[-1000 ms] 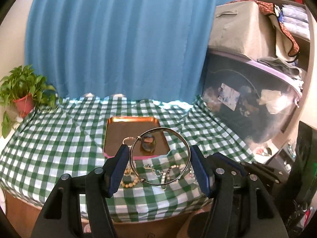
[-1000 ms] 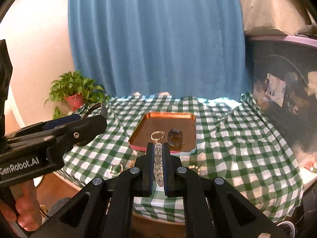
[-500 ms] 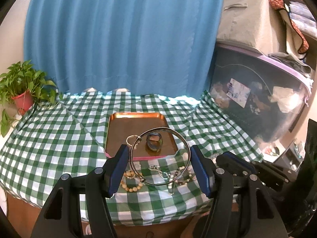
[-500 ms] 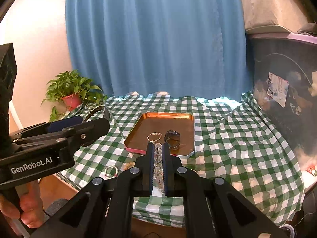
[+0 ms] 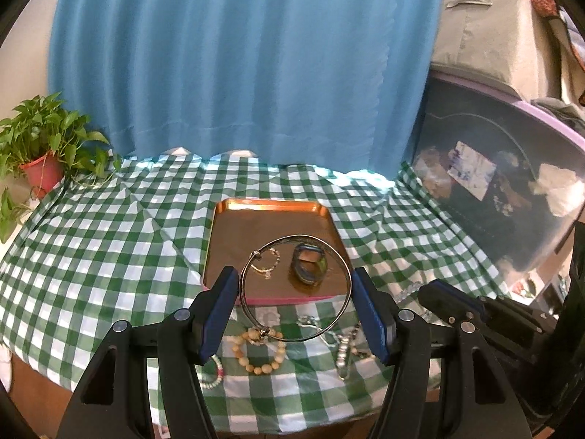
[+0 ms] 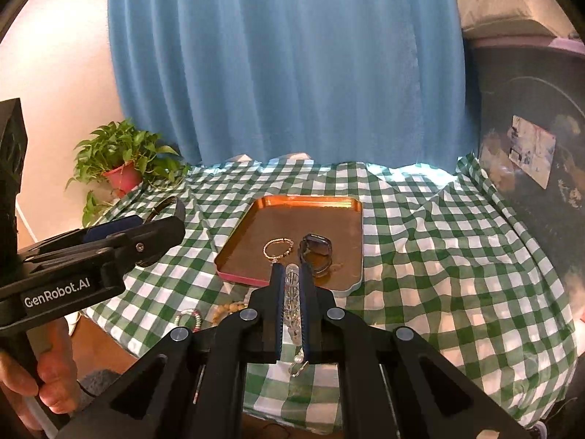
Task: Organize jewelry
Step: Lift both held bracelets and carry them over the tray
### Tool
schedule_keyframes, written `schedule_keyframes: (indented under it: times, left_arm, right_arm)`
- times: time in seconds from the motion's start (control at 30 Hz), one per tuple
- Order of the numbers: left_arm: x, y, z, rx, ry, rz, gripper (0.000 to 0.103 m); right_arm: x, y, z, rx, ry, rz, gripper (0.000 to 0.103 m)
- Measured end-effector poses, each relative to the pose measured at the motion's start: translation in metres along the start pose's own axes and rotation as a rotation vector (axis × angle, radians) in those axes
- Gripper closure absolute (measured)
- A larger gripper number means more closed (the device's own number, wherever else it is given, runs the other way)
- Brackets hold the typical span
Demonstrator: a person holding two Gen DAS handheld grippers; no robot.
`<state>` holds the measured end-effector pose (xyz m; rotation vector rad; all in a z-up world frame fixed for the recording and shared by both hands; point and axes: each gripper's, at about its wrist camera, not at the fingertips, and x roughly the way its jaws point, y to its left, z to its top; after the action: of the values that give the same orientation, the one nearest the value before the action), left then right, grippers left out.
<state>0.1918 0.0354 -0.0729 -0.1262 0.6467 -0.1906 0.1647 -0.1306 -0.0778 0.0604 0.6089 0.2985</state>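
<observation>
My left gripper [image 5: 294, 289] is shut on a large silver bangle [image 5: 256, 256] and holds it in the air over the near edge of the copper tray [image 5: 256, 219]. My right gripper [image 6: 291, 274] is shut on a clear crystal bead bracelet [image 6: 291, 292], just short of the tray [image 6: 329, 212]. On the tray lie a thin gold bracelet [image 6: 278, 248] and a dark watch [image 6: 316, 254]. A beige bead bracelet [image 5: 259, 351], a pastel bead bracelet [image 5: 215, 369] and a silver chain [image 5: 342, 347] lie on the checked cloth by the table's front edge.
A potted plant [image 5: 40, 153] stands at the table's far left. A dark plastic storage bin [image 5: 504, 183] with a fabric box on top borders the right side. A blue curtain [image 5: 237, 58] hangs behind. The left gripper also shows in the right wrist view [image 6: 109, 248].
Both grippers have moved forward toward the tray, each still holding its piece. The tray and loose jewelry look closer in both views.
</observation>
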Motion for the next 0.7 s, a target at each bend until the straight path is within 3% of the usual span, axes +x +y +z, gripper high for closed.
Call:
schedule_keyframes:
  times: [0.7]
  left_arm:
    - [0.107,0.051,0.014,-0.024,0.075,0.052,0.040]
  right_arm:
    - [0.106,-0.013,0.026,-0.019,0.061,-0.001,0.096]
